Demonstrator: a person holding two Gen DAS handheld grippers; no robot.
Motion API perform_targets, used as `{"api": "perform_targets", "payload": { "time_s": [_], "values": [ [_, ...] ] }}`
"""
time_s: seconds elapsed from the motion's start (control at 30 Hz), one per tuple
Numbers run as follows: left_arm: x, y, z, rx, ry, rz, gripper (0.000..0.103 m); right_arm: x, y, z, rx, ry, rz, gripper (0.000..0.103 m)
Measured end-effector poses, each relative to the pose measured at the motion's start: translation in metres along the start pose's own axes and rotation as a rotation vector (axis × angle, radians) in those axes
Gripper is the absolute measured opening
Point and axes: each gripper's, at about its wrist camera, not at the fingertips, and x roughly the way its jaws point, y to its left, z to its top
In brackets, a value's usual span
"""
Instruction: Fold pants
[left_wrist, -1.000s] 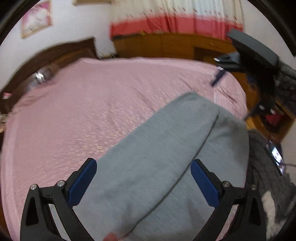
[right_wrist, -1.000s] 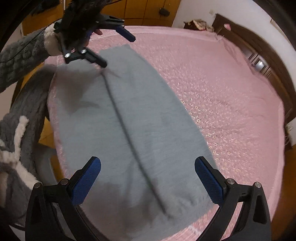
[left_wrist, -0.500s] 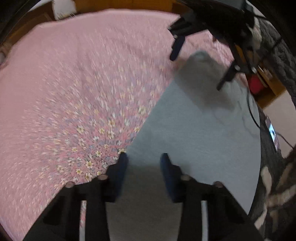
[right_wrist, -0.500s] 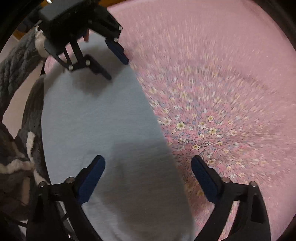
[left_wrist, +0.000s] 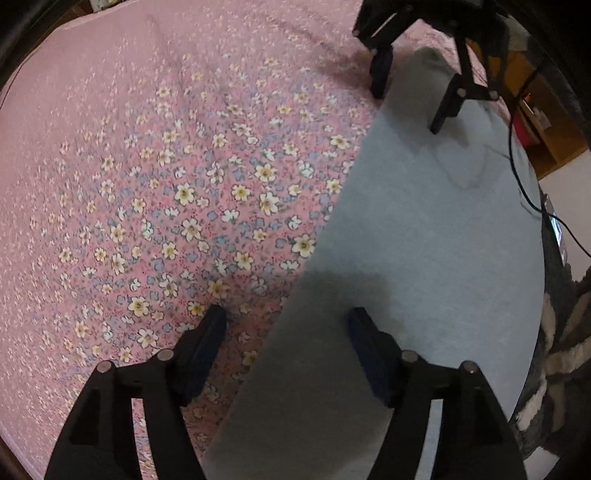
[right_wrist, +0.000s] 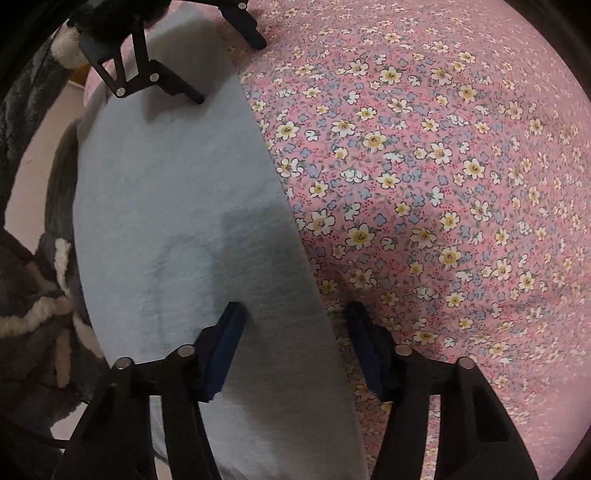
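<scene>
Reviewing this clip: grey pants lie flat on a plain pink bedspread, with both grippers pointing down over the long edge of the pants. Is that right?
Not quite. The bedspread is not plain: it is pink with a small flower print, clear in both wrist views. The rest holds: the grey pants lie flat, and the left gripper and right gripper each straddle the long edge.

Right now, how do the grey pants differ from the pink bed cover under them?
The pants are plain pale grey, while the bed cover is pink with a print of small white, yellow and blue flowers. The pants form a long narrow strip along one edge of the bed, while the cover spreads far wider. The pants lie on top; the cover lies beneath them. Both lie flat and fairly smooth.
</scene>
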Motion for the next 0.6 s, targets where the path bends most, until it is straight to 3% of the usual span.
{"api": "perform_targets", "payload": {
  "time_s": [0.03,0.07,0.1,0.13,0.43,0.47,0.6],
  "values": [
    [-0.001,0.001,0.000,-0.023,0.003,-0.006,0.063,-0.001,0.006,0.001,-0.003,-0.002,-0.011,0.028],
    [0.003,0.000,0.006,-0.033,0.005,-0.014,0.051,-0.003,0.009,0.001,-0.004,-0.003,-0.023,0.021],
    [-0.001,-0.001,0.008,-0.035,-0.002,-0.034,0.016,-0.005,0.014,0.001,-0.013,-0.003,-0.043,0.014],
    [-0.005,-0.001,0.008,-0.030,-0.009,-0.041,0.004,-0.008,0.018,0.001,-0.023,-0.006,-0.068,0.010],
    [-0.046,-0.046,-0.020,0.012,-0.058,0.126,0.004,-0.022,0.093,-0.015,-0.144,-0.061,-0.395,0.004],
    [-0.049,-0.050,-0.023,0.016,-0.059,0.140,0.003,-0.021,0.105,-0.019,-0.162,-0.057,-0.462,0.004],
    [-0.064,-0.089,-0.050,0.056,-0.075,0.252,0.003,-0.013,0.168,-0.035,-0.271,-0.067,-0.590,0.004]
  ]
}}
